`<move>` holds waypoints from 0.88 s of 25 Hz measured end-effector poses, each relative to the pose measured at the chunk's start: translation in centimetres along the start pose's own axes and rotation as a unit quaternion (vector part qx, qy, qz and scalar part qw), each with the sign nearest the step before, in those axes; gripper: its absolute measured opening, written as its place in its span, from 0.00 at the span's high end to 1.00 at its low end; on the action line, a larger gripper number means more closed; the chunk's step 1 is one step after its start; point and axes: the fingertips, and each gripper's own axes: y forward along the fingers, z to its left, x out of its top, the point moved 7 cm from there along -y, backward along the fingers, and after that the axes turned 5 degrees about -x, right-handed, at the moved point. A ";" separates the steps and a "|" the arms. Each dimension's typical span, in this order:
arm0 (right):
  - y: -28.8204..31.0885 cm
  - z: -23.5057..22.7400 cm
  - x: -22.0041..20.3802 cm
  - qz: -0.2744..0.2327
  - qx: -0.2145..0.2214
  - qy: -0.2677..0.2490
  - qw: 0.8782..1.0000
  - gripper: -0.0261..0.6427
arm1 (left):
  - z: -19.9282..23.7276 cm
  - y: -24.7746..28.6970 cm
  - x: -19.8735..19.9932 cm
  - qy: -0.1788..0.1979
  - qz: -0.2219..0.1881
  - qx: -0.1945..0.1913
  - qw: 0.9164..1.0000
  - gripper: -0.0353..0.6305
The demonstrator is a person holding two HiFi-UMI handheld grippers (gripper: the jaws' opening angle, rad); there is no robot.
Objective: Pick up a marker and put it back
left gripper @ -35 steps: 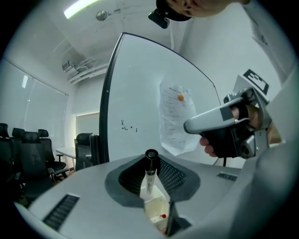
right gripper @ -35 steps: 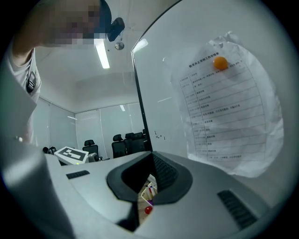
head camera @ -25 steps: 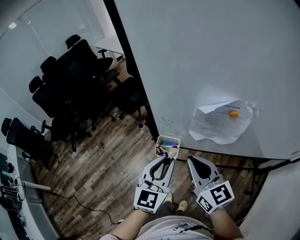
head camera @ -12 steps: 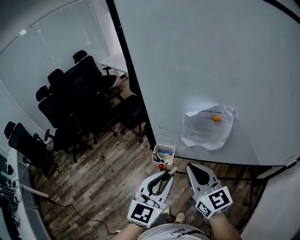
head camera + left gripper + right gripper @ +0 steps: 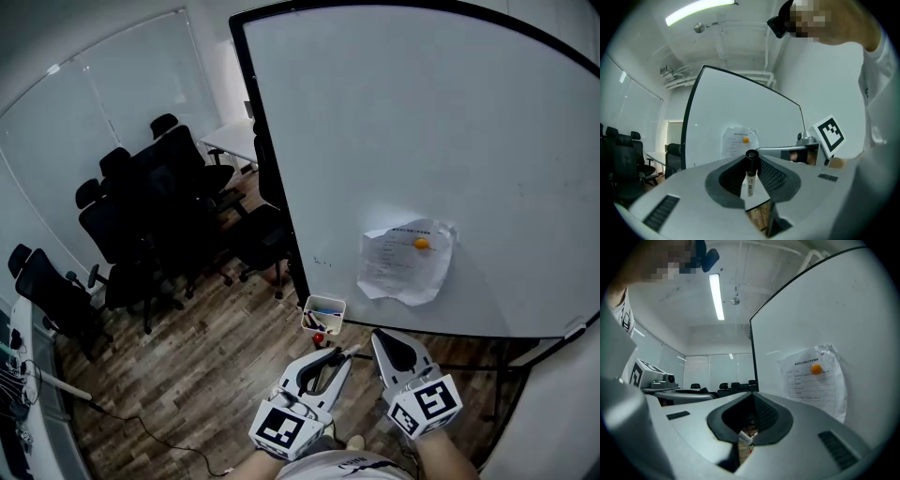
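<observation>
My left gripper (image 5: 337,356) is shut on a marker (image 5: 750,180) with a white labelled body and a black cap. The marker stands upright between the pads in the left gripper view, and its pale end (image 5: 351,351) pokes out past the jaws in the head view. The white marker box (image 5: 323,314) hangs at the whiteboard's lower left corner, holding several coloured markers, a little beyond the left gripper. My right gripper (image 5: 384,337) is beside the left one, shut and holding nothing; its jaws meet in the right gripper view (image 5: 752,401).
The big whiteboard (image 5: 422,141) fills the right side, with a paper sheet (image 5: 405,261) pinned by an orange magnet (image 5: 421,244). A small red thing (image 5: 319,338) shows just under the box. Black office chairs (image 5: 150,216) stand on the wood floor at the left.
Both grippers have drawn back and up from the marker box. The left one was at the box; it now holds the marker apart from it. More of the whiteboard is in view.
</observation>
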 end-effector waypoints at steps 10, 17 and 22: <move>-0.1 0.4 0.7 -0.006 -0.002 -0.005 1.000 0.94 | 0.0 0.0 0.8 -0.015 -0.010 -0.009 1.000 0.82; -0.1 0.1 1.0 -0.011 -0.003 -0.002 1.000 0.94 | -0.2 0.5 1.0 -0.003 -0.011 -0.022 1.000 0.82; 0.2 0.2 0.8 -0.012 0.002 -0.001 1.000 0.94 | -0.2 0.8 0.8 -0.009 -0.006 -0.021 1.000 0.82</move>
